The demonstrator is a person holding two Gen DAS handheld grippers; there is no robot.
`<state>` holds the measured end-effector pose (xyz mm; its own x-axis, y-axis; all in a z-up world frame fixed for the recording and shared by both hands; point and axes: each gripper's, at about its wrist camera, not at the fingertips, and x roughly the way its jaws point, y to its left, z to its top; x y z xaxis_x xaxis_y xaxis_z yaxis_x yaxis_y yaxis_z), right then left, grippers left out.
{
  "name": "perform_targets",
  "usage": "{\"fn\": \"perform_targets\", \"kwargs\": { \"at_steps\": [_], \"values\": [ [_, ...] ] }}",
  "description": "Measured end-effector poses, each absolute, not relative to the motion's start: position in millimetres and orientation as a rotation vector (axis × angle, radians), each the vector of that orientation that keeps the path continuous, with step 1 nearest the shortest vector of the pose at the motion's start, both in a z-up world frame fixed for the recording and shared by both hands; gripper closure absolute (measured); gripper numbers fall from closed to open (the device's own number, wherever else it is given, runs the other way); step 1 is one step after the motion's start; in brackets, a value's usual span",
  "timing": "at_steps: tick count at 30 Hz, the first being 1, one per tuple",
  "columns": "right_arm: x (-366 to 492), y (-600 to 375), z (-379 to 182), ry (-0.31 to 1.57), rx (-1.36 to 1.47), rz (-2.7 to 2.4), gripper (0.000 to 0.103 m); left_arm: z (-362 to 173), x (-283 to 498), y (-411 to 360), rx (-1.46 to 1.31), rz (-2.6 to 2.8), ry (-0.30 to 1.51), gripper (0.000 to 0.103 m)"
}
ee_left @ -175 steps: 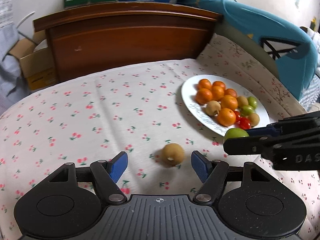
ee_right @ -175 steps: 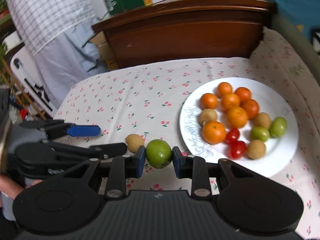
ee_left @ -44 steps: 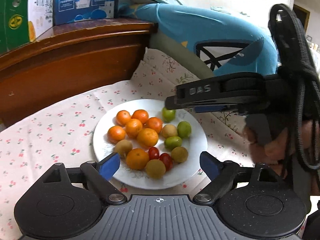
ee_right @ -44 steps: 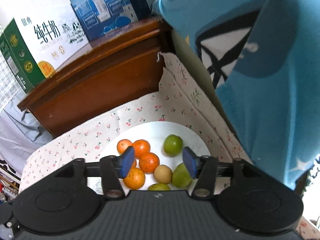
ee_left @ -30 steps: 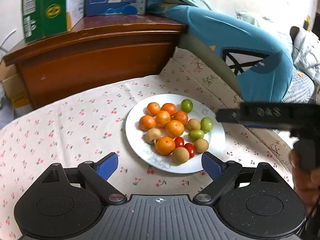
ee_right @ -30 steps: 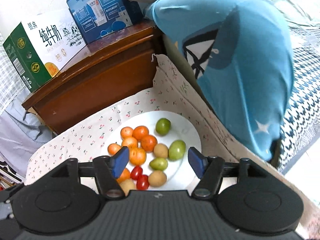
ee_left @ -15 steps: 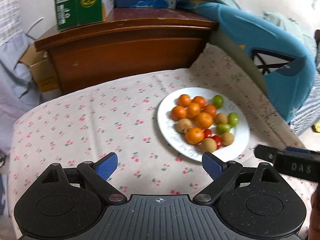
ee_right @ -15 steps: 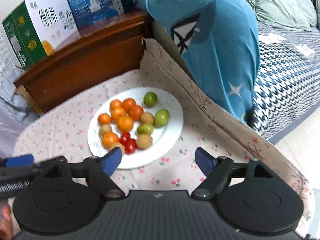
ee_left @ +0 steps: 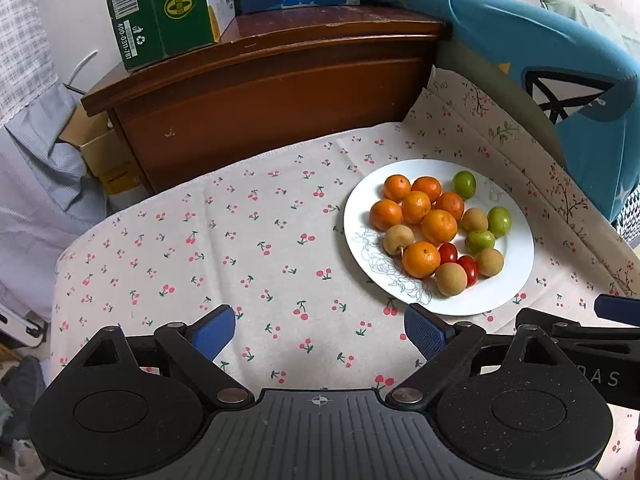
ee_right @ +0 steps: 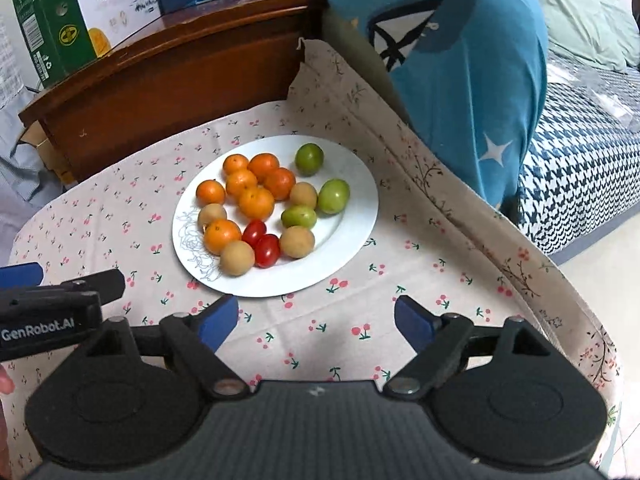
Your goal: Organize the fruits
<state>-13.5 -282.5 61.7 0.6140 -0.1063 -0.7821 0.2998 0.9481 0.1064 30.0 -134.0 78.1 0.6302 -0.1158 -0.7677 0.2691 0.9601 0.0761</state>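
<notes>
On the cherry-print cloth: white plate loaded with oranges, green fruits, brown fruits, cherry tomatoes. Left gripper held apart, empty; right gripper opening, nothing between.

A white plate sits on the right of a cherry-print tablecloth, holding oranges, small brown fruits, green fruits and two red tomatoes. Near the camera, the left gripper hangs over bare cloth with its blue pads spread wide and nothing between them. Far behind stands a wooden cabinet with a green carton on top.
</notes>
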Motion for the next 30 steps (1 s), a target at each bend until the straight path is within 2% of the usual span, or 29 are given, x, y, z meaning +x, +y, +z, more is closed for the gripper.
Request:
{"fn": "perform_targets", "kwargs": {
  "at_steps": [30],
  "values": [
    [-5.4, -278.2, 52.0, 0.932, 0.219, -0.249, 0.014, 69.3, 35.5, -134.7, 0.204, -0.180, 0.905, 0.010]
  ]
}}
